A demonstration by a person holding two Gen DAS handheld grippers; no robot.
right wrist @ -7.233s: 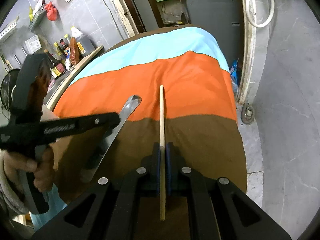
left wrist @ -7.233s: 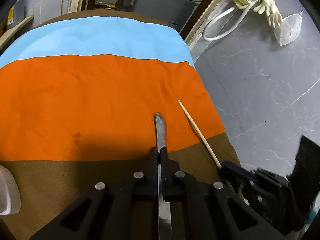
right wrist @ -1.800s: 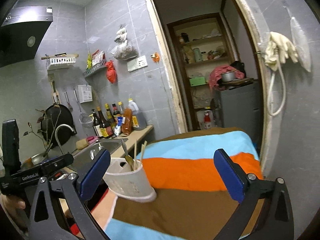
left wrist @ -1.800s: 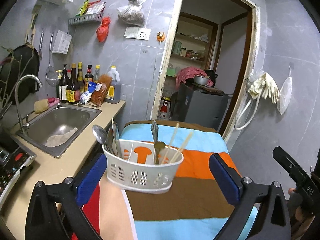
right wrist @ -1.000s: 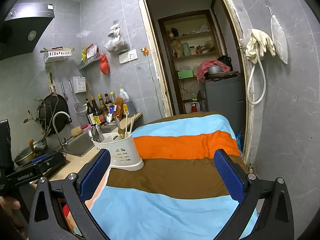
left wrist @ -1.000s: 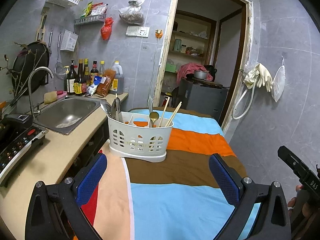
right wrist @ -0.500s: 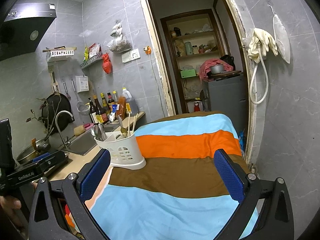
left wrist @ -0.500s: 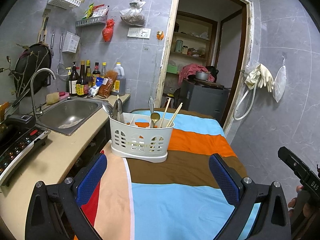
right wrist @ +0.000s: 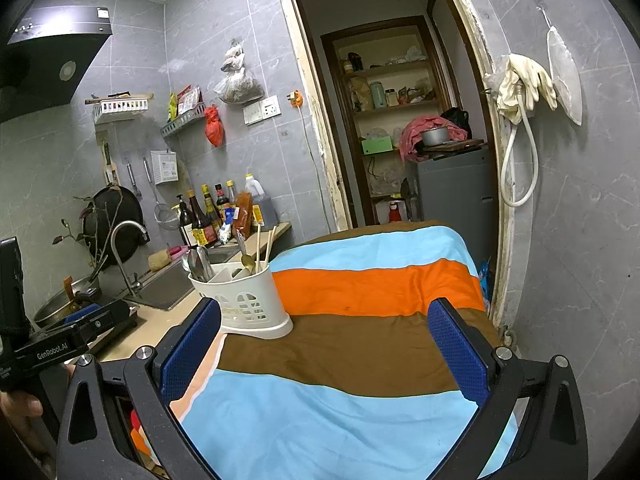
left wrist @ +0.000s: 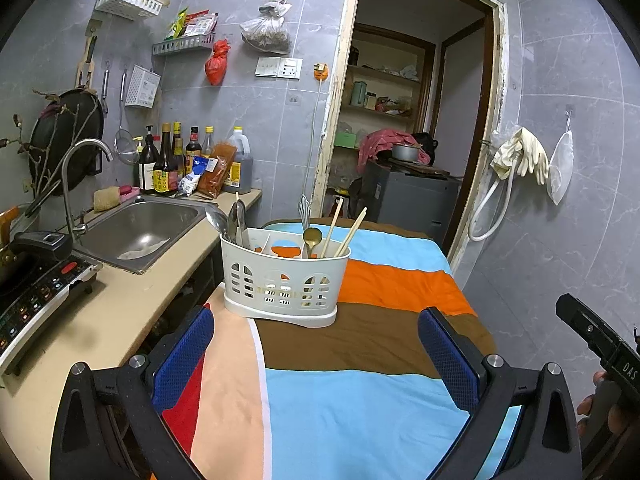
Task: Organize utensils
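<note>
A white slotted utensil caddy [left wrist: 282,280] [right wrist: 250,304] stands on the striped cloth of the table [left wrist: 360,392] [right wrist: 360,360], near its left edge. Steel spoons [left wrist: 234,220] fill its left compartment. A gold spoon [left wrist: 311,237], a steel handle and two wooden chopsticks [left wrist: 352,231] lean in the right one. My left gripper [left wrist: 316,344] is wide open and empty, held back from the caddy. My right gripper [right wrist: 324,340] is also wide open and empty, to the right of the caddy.
A beige counter [left wrist: 100,312] with a steel sink [left wrist: 140,228], tap and induction cooker [left wrist: 36,288] runs along the left. Sauce bottles [left wrist: 176,164] line the wall. A doorway [left wrist: 404,140] opens behind the table. A grey tiled wall with gloves [left wrist: 520,156] stands to the right.
Seconds ago each gripper was shut on a utensil lying on the cloth. Now both are open and empty, pulled back from the caddy. In the last half second little has moved.
</note>
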